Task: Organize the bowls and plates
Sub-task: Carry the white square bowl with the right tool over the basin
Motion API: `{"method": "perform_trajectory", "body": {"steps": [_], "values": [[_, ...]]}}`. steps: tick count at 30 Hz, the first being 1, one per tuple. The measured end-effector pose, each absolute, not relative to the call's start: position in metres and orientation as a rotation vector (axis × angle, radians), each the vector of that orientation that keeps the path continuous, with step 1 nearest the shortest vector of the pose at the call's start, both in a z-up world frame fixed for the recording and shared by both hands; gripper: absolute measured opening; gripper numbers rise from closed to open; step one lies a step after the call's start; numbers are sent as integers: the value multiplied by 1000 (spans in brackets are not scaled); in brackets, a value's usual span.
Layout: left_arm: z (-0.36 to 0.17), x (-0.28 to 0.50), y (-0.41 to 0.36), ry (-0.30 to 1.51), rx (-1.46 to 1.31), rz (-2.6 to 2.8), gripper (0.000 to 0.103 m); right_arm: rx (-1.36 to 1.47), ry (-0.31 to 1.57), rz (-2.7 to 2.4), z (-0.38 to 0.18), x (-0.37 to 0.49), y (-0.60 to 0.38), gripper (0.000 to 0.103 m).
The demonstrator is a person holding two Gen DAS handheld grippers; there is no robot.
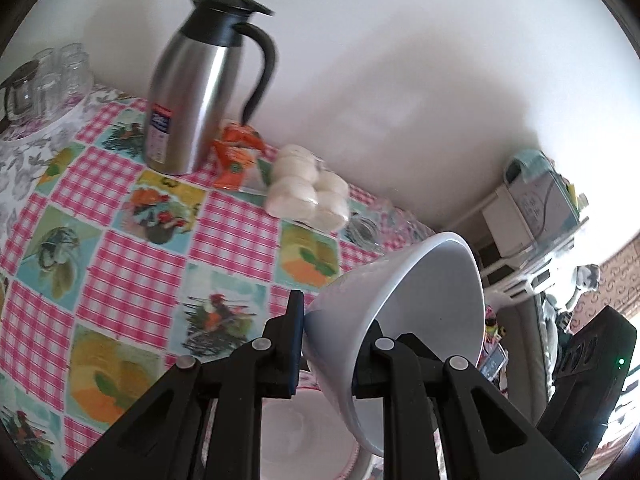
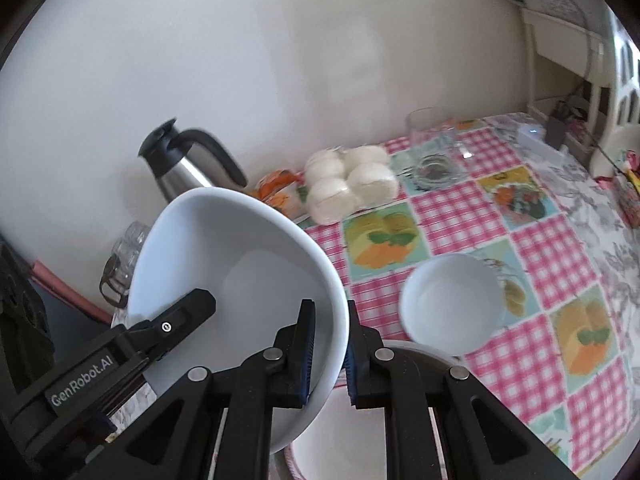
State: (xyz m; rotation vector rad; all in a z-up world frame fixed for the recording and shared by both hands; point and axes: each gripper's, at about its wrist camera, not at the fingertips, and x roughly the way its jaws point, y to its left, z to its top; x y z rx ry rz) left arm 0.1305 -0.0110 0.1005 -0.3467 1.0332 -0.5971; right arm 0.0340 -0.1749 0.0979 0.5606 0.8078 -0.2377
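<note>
Gripping from both sides, the two grippers share one large white bowl (image 2: 240,280), lifted off the checked tablecloth (image 1: 132,248) and tipped steeply. The left gripper (image 1: 326,352) has its fingers spread fairly wide across the bowl's wall, one blue pad (image 1: 298,344) pressed on the outer face and the other finger inside the rim. The right gripper (image 2: 328,354) is closed narrow on the opposite edge, the rim pinched between its pads. Nothing lies inside the bowl that I can see. Directly beneath it sits a plate (image 1: 304,436) with a reddish border, its white centre bare. Well off to the right, a small white bowl (image 2: 452,304) stands upright on the cloth, also with nothing in it. Near the wall are a steel thermos jug (image 1: 192,92), a pack of white buns (image 2: 350,184) and an orange packet (image 1: 236,156). A clear glass dish (image 2: 434,168) sits beside the buns; its contents are too blurred to tell
</note>
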Motion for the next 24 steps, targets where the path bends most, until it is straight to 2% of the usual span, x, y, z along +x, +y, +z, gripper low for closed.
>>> {"method": "perform_trajectory", "body": {"steps": [13,24], "values": [[111,102,-51,1022,-266,-648,19,650,780,-256,99,-6,-212,17],[104,86,-55,1040,-206,-627,20,683,815,-247,85,-22,-214,18]]}}
